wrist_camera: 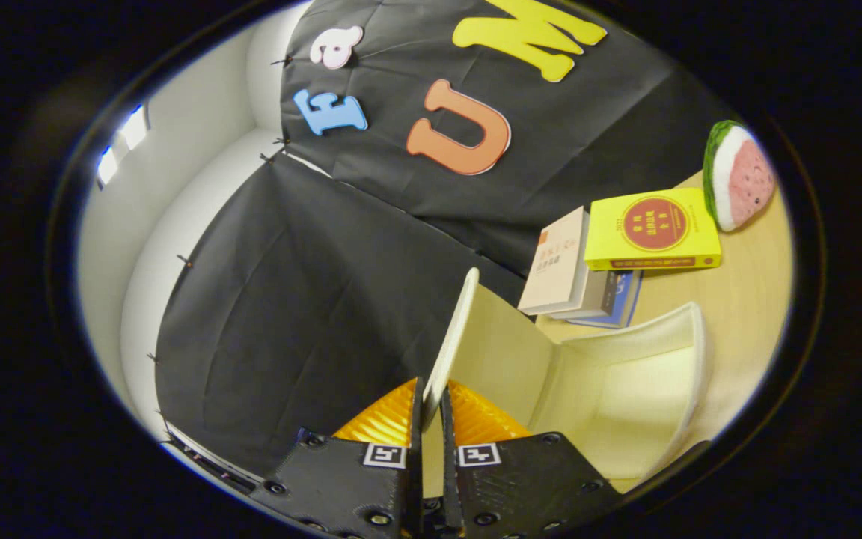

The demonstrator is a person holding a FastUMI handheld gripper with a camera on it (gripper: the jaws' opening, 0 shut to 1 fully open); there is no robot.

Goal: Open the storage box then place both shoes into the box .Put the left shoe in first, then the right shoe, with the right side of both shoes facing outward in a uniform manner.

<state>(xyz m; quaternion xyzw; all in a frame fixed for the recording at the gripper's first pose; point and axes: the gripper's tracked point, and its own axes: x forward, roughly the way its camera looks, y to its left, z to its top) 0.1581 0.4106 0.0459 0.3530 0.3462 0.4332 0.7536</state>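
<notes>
I had the gripper (431, 400) clamped on the cream lid (452, 337) of the storage box (625, 389) — both fingers pressing its thin edge, the lid raised nearly upright. The box stood open on the wooden table (745, 292), near the stacked books (603, 262). To finish well, I judged the lid should swing fully back — released only once self-supporting.

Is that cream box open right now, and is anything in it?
Open and empty. The storage box shows a bare inside, and its lid stands raised, pinched at its edge by the tool.
</notes>
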